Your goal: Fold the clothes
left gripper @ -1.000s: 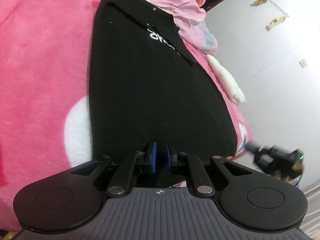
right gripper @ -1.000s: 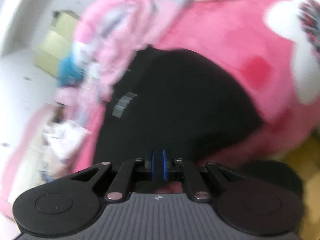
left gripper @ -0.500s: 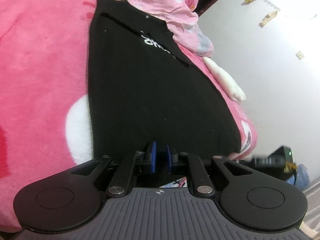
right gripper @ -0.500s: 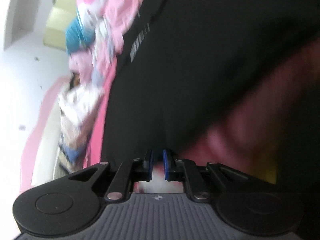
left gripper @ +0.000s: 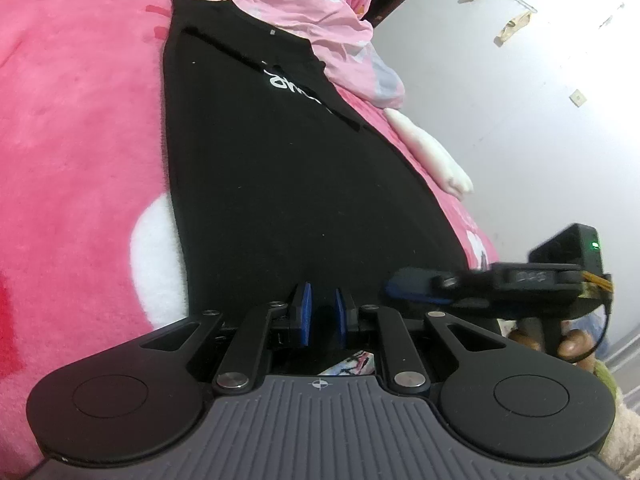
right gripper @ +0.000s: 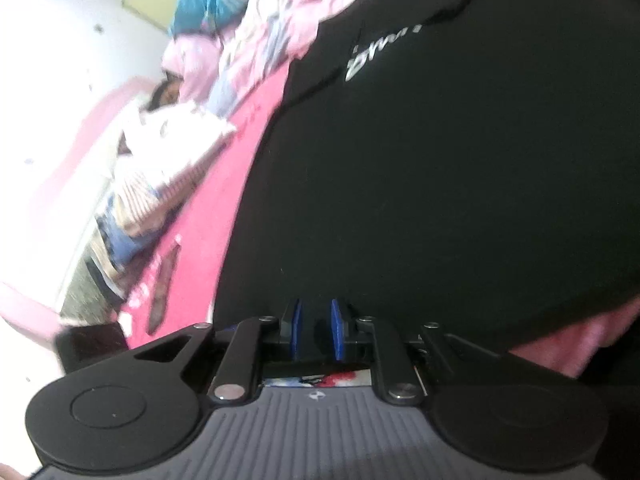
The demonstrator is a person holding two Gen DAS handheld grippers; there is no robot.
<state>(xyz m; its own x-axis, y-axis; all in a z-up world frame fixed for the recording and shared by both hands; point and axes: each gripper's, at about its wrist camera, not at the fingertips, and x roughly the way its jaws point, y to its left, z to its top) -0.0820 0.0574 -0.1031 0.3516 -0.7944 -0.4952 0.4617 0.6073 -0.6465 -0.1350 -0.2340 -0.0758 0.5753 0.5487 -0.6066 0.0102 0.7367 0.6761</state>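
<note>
- Both tongs sit at the near hem of the black T-shirt: left tongs slightly parted, right tongs opening, neither visibly pinching cloth.
- T-shirt lies flat, sides folded in, on the pink blanket.
- Risk: a shallow pinch catches one layer, unfolding it.
- Both point forward and downward.

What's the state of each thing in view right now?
black T-shirt: lying flat on the pink blanket, sides folded in, long and narrow.
pink blanket: spread under the shirt.
left gripper: slightly open, at the shirt's near hem.
right gripper: jaws opening, at the same hem.
</note>
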